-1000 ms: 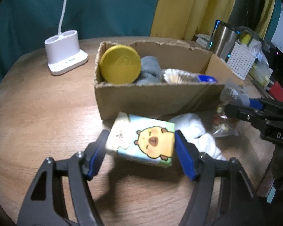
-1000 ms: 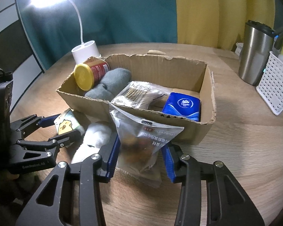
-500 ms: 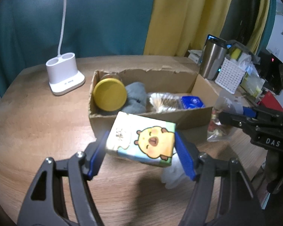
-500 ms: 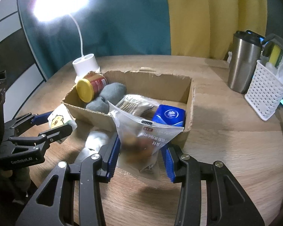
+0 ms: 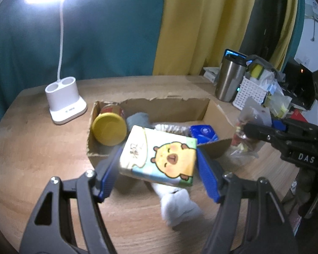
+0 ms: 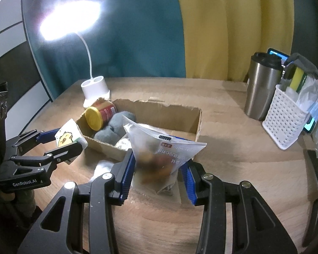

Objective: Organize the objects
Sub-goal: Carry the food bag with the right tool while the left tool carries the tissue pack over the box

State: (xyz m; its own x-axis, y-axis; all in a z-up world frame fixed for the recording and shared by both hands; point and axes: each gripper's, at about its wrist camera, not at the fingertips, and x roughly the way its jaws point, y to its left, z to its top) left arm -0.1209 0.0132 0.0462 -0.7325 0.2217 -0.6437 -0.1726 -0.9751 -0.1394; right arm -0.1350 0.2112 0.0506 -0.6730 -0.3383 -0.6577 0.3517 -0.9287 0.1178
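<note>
My left gripper (image 5: pixel 159 169) is shut on a tissue pack with a yellow cartoon animal (image 5: pixel 159 156) and holds it in the air in front of the cardboard box (image 5: pixel 214 146). The pack also shows in the right wrist view (image 6: pixel 69 136). My right gripper (image 6: pixel 159 175) is shut on a clear snack bag (image 6: pixel 159 154), lifted above the table by the box's near wall (image 6: pixel 103 148). The box holds a yellow-lidded can (image 5: pixel 109 130), grey socks (image 6: pixel 114 124) and a blue tissue pack (image 5: pixel 203 133). A white sock (image 5: pixel 178 205) lies on the table below the left gripper.
A white lamp base (image 5: pixel 64 101) stands left of the box on the round wooden table (image 6: pixel 233 148). A steel tumbler (image 6: pixel 261 86) and a white perforated basket (image 6: pixel 286 120) stand at the right. The table edge is close on the right.
Both grippers have risen and pulled back from the table with their loads. The tissue pack and the snack bag now hang higher, and the white sock lies uncovered on the table.
</note>
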